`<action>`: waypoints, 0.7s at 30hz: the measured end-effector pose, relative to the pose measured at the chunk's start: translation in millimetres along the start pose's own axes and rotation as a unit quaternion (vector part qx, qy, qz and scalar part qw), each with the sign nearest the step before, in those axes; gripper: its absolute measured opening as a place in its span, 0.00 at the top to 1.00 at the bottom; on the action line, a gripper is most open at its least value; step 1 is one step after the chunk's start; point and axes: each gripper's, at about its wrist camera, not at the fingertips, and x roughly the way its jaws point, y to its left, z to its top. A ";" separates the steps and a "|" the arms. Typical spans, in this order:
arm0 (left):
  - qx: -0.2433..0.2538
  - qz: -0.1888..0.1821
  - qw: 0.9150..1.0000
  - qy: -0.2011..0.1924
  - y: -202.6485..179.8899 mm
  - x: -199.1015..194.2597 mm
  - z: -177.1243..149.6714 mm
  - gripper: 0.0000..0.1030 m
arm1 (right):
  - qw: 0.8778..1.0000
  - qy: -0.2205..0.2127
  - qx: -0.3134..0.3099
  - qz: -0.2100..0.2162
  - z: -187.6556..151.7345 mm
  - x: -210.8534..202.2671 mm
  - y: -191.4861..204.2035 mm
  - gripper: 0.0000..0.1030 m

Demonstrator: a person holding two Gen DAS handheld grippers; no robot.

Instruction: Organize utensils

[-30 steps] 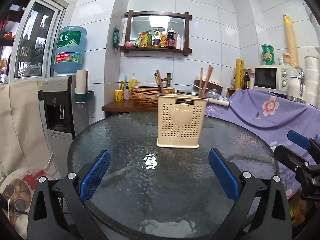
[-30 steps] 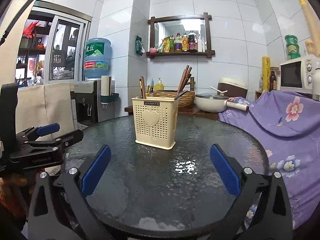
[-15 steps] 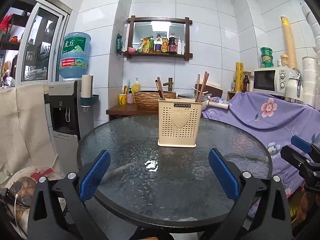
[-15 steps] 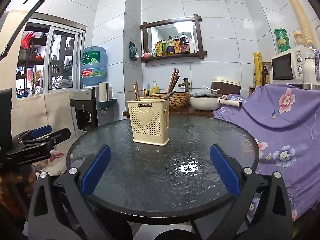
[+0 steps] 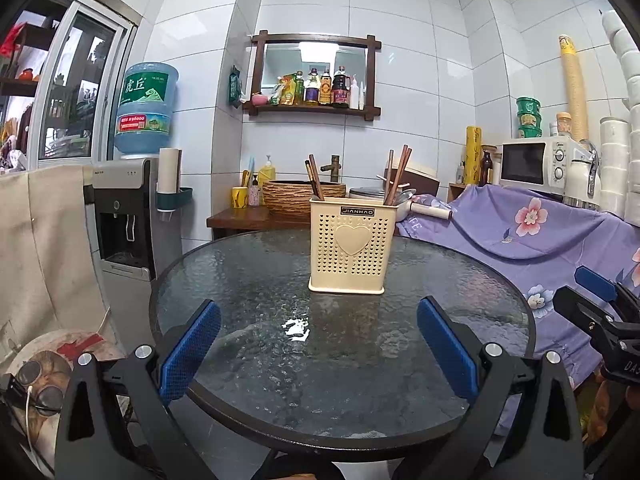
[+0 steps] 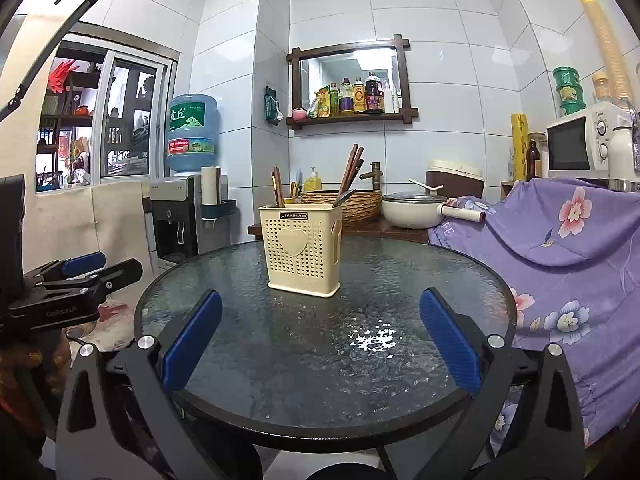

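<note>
White tiled walls (image 5: 408,20) close in the room around a round table (image 5: 344,344) with a dark rim and a top of dimpled, glossy glass that throws back a patch of light; beyond the table, against the wall, stands a low wooden counter (image 5: 240,216) carrying a woven basket (image 5: 292,196) and a cream pot (image 6: 412,210) with a long handle, and above it hangs a dark wooden shelf (image 5: 312,108) lined with bottles in front of a mirror. To the left of the table a water dispenser (image 5: 128,216) carries a blue bottle, and to the right of the table a purple flowered cloth (image 5: 532,224) drapes over furniture, with a white microwave (image 5: 536,162) behind it. The utensil holder (image 5: 352,250) stands upright on the far half of the table, a cream plastic box pierced with rows of small holes, a raised heart on its front face and a dark label reading JIANHAO at the rim. Brown chopsticks (image 5: 396,176) lean out of its right side and a few more sticks rise from its left. The left gripper (image 5: 320,352) hangs at the near edge of the table, its blue pads (image 5: 188,352) spread wide with nothing between them, and the right gripper (image 6: 320,350) sits likewise released and empty, each well apart from the holder
</note>
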 end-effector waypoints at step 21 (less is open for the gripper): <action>0.016 0.000 1.000 -0.005 -5.8 -5.0 4.0 0.06 | 1.000 0.001 -0.001 0.002 3.3 0.2 -0.2 0.06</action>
